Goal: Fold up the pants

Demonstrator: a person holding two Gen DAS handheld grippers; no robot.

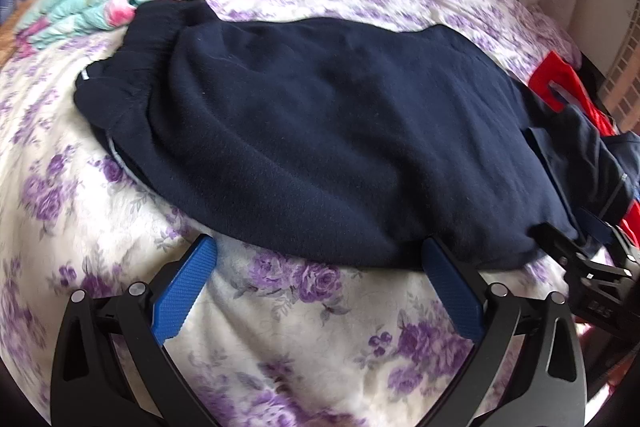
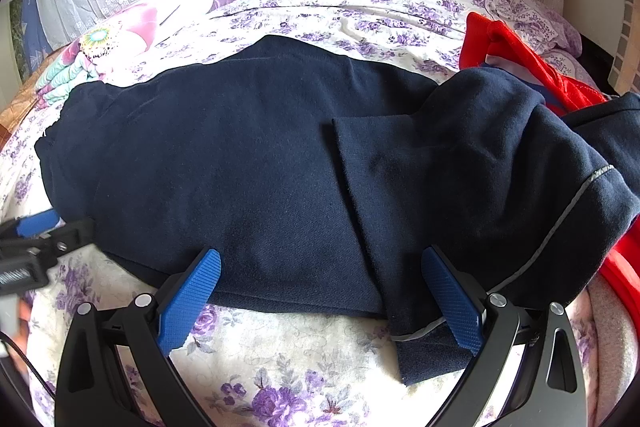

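The left gripper (image 1: 318, 259) is a black plastic frame of two curved arms with triangular cut-outs, each arm carrying round silver screw heads near the pivots, and its jaws are faced with bright blue ribbed pads (image 1: 186, 291). The right gripper (image 2: 320, 271) has the same build: black arms, silver screws, blue textured pads (image 2: 452, 301). Seen from the left gripper's camera, the right gripper's black body bears pale lettering, too blurred to read, and a thin black cable runs beside the right gripper's frame.
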